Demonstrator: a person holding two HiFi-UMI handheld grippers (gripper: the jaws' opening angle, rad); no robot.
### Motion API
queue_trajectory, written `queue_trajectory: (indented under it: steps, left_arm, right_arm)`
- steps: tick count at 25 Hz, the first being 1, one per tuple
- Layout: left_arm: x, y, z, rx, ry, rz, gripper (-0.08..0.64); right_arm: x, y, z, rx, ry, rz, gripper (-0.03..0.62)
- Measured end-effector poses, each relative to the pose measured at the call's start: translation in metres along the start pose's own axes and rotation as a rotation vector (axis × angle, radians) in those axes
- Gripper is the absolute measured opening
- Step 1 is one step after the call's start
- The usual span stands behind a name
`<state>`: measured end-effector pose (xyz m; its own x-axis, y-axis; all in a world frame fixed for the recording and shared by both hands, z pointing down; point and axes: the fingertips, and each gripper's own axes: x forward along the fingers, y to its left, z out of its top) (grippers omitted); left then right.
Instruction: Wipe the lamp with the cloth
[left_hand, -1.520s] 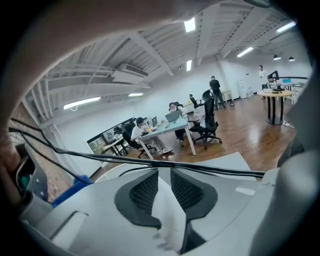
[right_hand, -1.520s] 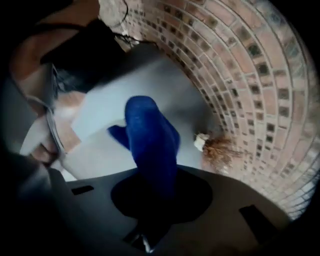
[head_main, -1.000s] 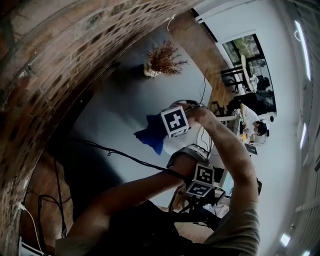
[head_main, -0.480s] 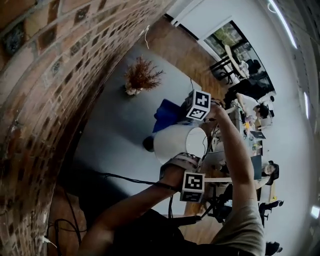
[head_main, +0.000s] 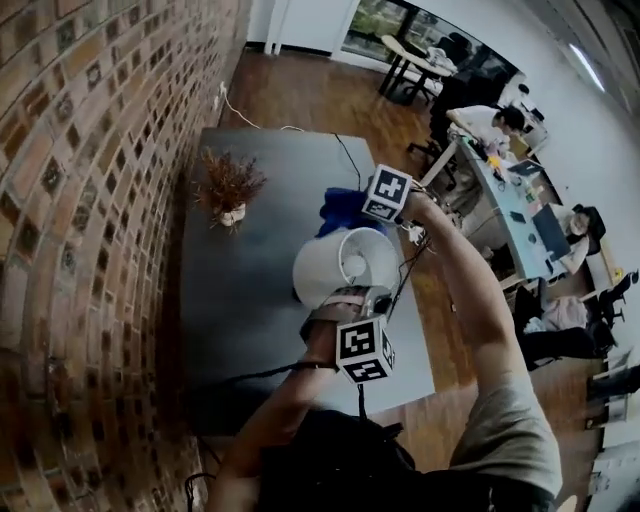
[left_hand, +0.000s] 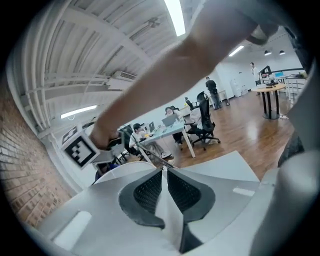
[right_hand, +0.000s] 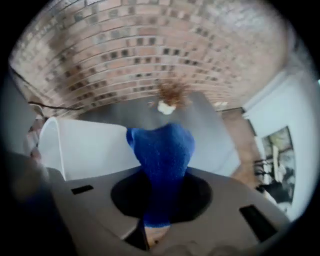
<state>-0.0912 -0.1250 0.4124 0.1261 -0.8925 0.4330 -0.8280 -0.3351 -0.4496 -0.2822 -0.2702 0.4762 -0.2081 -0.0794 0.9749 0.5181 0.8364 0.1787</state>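
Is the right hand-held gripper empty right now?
No, the right hand-held gripper is shut on the blue cloth, which sticks out between its jaws.

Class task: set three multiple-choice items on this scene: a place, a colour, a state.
1. Where does the dried plant stand? A on the table by the brick wall; B on the floor; C on a chair.
2. What colour is the cloth? A red; B blue; C white.
3. The right claw is: A open, empty; B shut on the cloth; C shut on a cable.
Answers: A, it stands there in the head view; B, it shows blue; B, the cloth is pinched between its jaws.
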Motion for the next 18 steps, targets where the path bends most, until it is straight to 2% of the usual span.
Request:
queue_trajectory:
  steps: [1,3,5,6,8,10,13,15,17,18]
  left_arm:
    - [-0.001,0.010,-0.004,-0.012,-0.010,0.006,0.038]
    - [-0.002,0.035,-0.015,-0.053,-0.037,0.004,0.039]
    - [-0.005,0.060,-0.026,-0.110,-0.063,-0.025,0.038]
    - [-0.009,0.071,-0.030,-0.142,-0.071,-0.048,0.038]
    - [-0.017,0.086,-0.036,-0.189,-0.080,-0.097,0.038]
    - [-0.023,0.091,-0.036,-0.198,-0.077,-0.137,0.038]
    - [-0.022,0.085,-0.032,-0.188,-0.064,-0.172,0.038]
    - [-0.023,0.082,-0.027,-0.176,-0.048,-0.180,0.038]
    - [-0.028,0.084,-0.024,-0.152,-0.014,-0.166,0.054]
    - [-0.031,0.085,-0.022,-0.134,0.012,-0.163,0.091]
  right_arm:
    - [-0.017,-0.018,-0.011,0.098,-0.091,-0.104,0.063]
    - [-0.075,-0.030,-0.025,0.341,-0.416,-0.230,0.064]
    - [-0.126,-0.017,-0.058,0.612,-0.802,-0.253,0.063]
    - [-0.140,-0.001,-0.083,0.741,-0.960,-0.256,0.063]
    - [-0.145,0.044,-0.136,0.958,-1.151,-0.266,0.063]
    - [-0.112,0.097,-0.179,1.121,-1.224,-0.226,0.063]
    - [-0.026,0.171,-0.209,1.372,-1.258,-0.054,0.063]
    - [0.032,0.208,-0.195,1.519,-1.261,0.109,0.063]
    - [0.068,0.232,-0.156,1.562,-1.266,0.257,0.063]
    - [0.078,0.240,-0.135,1.557,-1.282,0.314,0.063]
